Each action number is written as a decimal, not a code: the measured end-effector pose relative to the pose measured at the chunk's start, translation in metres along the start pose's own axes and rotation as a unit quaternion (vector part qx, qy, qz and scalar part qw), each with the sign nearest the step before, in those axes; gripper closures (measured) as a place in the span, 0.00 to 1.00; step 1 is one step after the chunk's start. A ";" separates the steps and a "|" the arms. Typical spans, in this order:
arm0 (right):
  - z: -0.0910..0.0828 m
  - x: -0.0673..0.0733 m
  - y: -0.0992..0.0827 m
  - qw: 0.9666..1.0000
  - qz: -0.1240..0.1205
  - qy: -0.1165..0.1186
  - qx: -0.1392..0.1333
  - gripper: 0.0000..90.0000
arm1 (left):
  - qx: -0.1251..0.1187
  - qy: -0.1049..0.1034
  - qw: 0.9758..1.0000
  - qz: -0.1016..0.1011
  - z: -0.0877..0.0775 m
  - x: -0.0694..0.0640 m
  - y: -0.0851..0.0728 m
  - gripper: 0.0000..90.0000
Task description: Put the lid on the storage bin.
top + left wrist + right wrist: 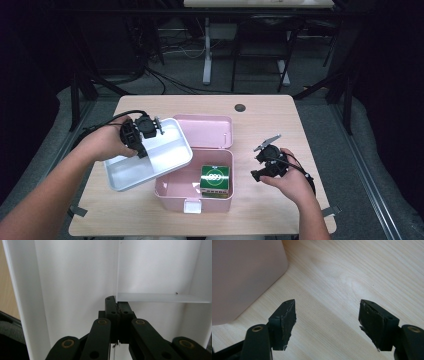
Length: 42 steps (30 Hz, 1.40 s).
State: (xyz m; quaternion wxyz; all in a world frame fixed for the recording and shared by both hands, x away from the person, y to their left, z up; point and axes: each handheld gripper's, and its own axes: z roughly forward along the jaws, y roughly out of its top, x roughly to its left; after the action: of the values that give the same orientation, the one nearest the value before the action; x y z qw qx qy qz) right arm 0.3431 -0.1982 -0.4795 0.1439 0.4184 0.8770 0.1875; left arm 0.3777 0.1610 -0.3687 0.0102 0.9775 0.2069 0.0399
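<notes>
A white divided tray (pixel 155 162) hangs tilted above the table, over the left edge of an open pink box (pixel 172 192). My left gripper (pixel 143 151) is shut on the tray's thin inner partition (pixel 117 277), and in the left gripper view its jaws (pixel 117 308) pinch together on that wall inside the tray (pixel 75 277). A green carton (pixel 215 179) sits inside the pink box. My right gripper (pixel 256 166) rests low over the table to the right of the box, open, with only bare wood between its jaws (pixel 327 315).
The pink box's lid (pixel 205 131) lies folded back behind it. A corner of the pink box (pixel 242 272) stands close to the left of the right gripper. A dark round hole (pixel 240 107) marks the wooden table (pixel 270 125) near its far edge.
</notes>
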 end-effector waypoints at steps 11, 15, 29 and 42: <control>0.002 0.000 0.000 1.000 0.000 0.001 -0.009 0.33 | 0.001 0.002 0.996 0.084 0.005 -0.025 0.033 0.99; 0.002 0.000 0.000 1.000 0.001 0.001 -0.009 0.33 | 0.001 -0.004 0.995 0.103 0.009 -0.032 0.044 0.99; 0.004 0.000 -0.001 1.000 0.002 0.005 -0.007 0.33 | 0.002 -0.006 0.987 0.163 0.022 -0.054 0.074 0.99; 0.007 0.001 0.000 1.000 -0.001 0.006 -0.002 0.33 | -0.006 -0.002 0.980 0.197 0.033 -0.063 0.084 0.99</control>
State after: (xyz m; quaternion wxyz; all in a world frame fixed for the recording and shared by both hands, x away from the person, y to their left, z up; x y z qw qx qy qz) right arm 0.3454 -0.1962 -0.4862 0.1396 0.4164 0.8776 0.1921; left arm 0.3567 0.0582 -0.4036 0.0080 0.9991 0.0098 0.0408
